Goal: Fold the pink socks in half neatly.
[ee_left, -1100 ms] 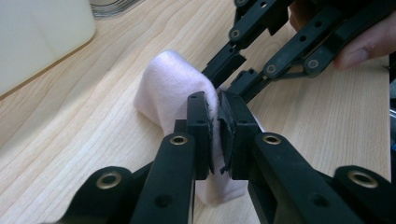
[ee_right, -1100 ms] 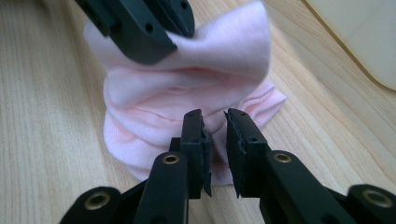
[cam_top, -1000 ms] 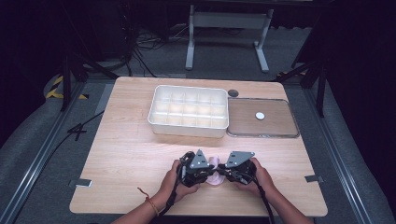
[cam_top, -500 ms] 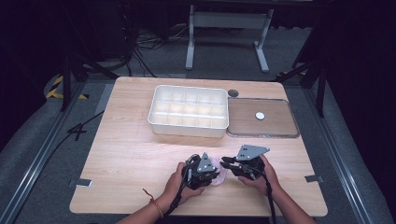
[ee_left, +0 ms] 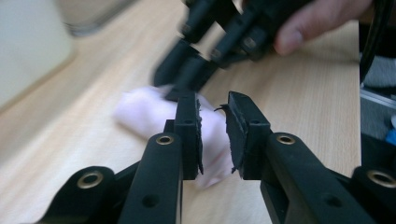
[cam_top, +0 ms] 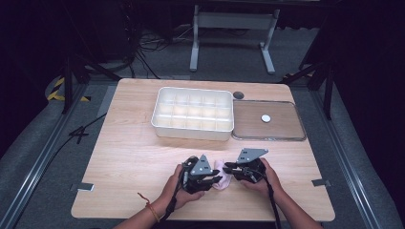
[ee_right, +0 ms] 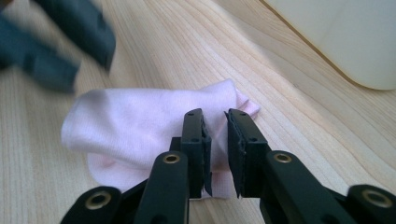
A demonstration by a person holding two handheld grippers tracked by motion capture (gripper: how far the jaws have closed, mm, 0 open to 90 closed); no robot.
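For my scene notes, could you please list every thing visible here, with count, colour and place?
pink cloth: one, pale pink, folded, near table edge, between both grippers
divided box: one, white, far middle of table
flat tray: one, clear rim, right of the box
small disc: one, white, in the tray
table: one, light wood
left gripper: one, black, jaws slightly apart, astride the cloth, just been opening
right gripper: one, black, jaws slightly apart, over the cloth
hands: two, holding the grippers
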